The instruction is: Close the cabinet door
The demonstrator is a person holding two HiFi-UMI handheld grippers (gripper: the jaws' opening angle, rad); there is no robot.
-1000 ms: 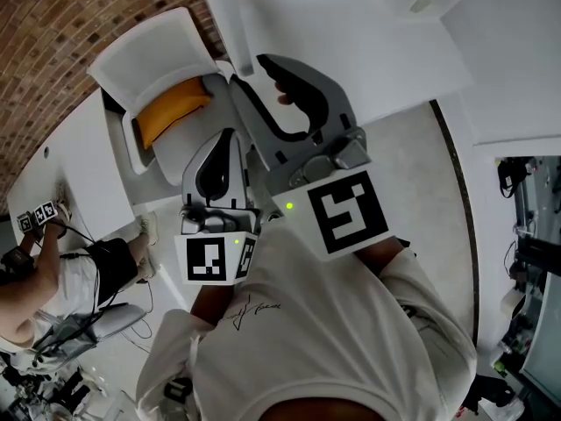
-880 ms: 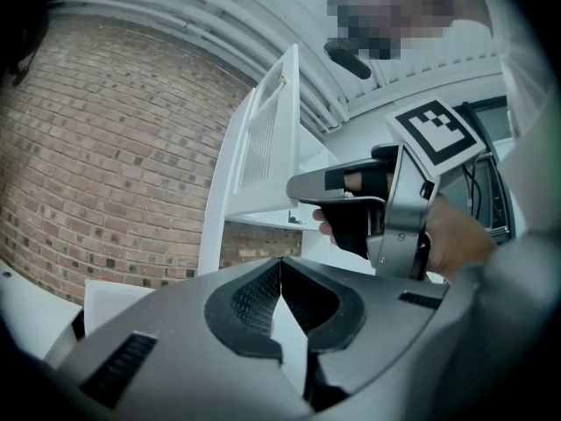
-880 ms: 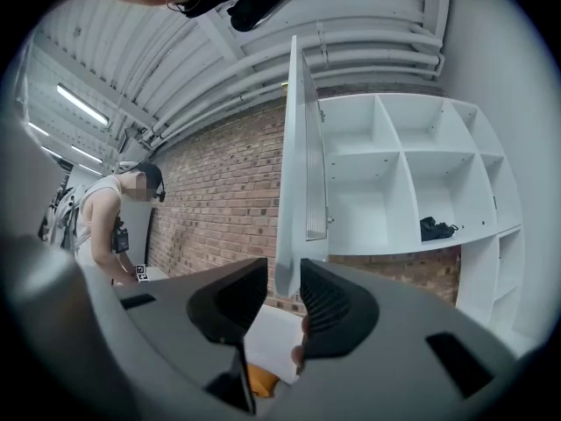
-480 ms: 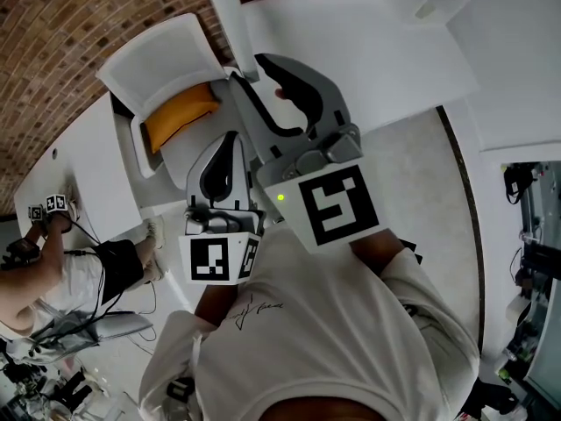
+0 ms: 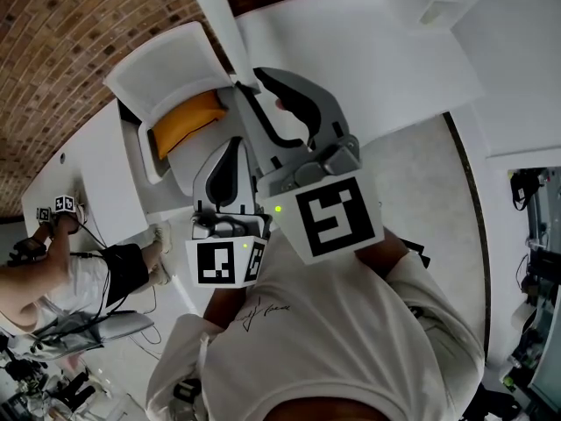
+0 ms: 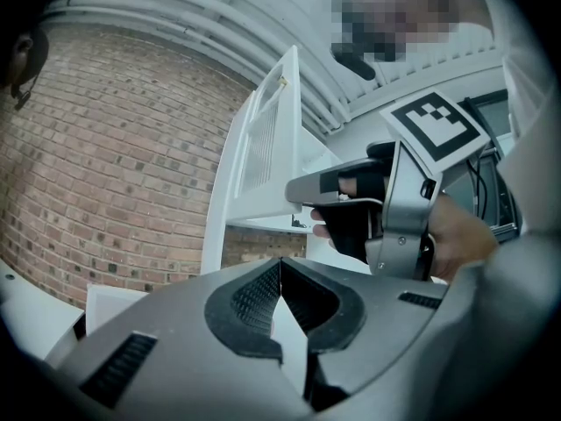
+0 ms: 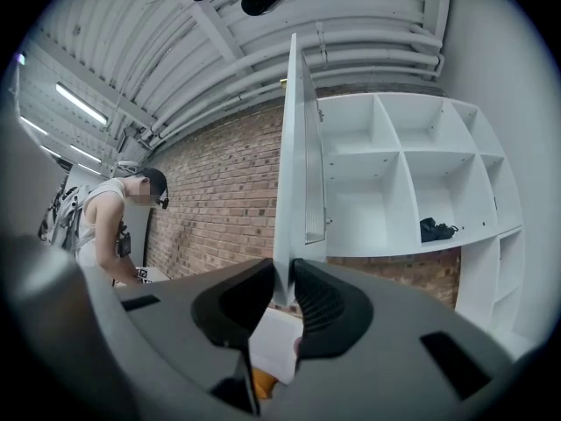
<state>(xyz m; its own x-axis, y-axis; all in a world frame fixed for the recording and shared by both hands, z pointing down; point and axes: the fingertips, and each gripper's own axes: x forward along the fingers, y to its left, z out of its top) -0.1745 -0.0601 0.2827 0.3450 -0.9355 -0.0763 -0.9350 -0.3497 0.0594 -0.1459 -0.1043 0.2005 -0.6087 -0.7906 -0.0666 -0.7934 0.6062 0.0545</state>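
The white cabinet door point(image 7: 294, 147) stands open, edge-on to me in the right gripper view, beside the open white shelving point(image 7: 412, 174). My right gripper point(image 7: 285, 295) is shut on the door's lower edge, one pad on each face. In the head view the same right gripper point(image 5: 248, 84) reaches up to the door point(image 5: 210, 16). Just below and to its left, my left gripper point(image 5: 235, 141) is held free. Its jaws point(image 6: 280, 266) meet at the tips with nothing between them. The door point(image 6: 263, 147) also shows in the left gripper view.
A white chair-like shell with an orange pad point(image 5: 184, 117) sits left of the grippers. A brick wall point(image 7: 219, 191) runs behind the door. Another person point(image 7: 110, 222) stands at a white table at the left. A dark object point(image 7: 436, 229) lies on a shelf.
Both grippers have drifted slightly right and down in the head view. The right gripper has kept its hold on the door's edge; the left stays shut.
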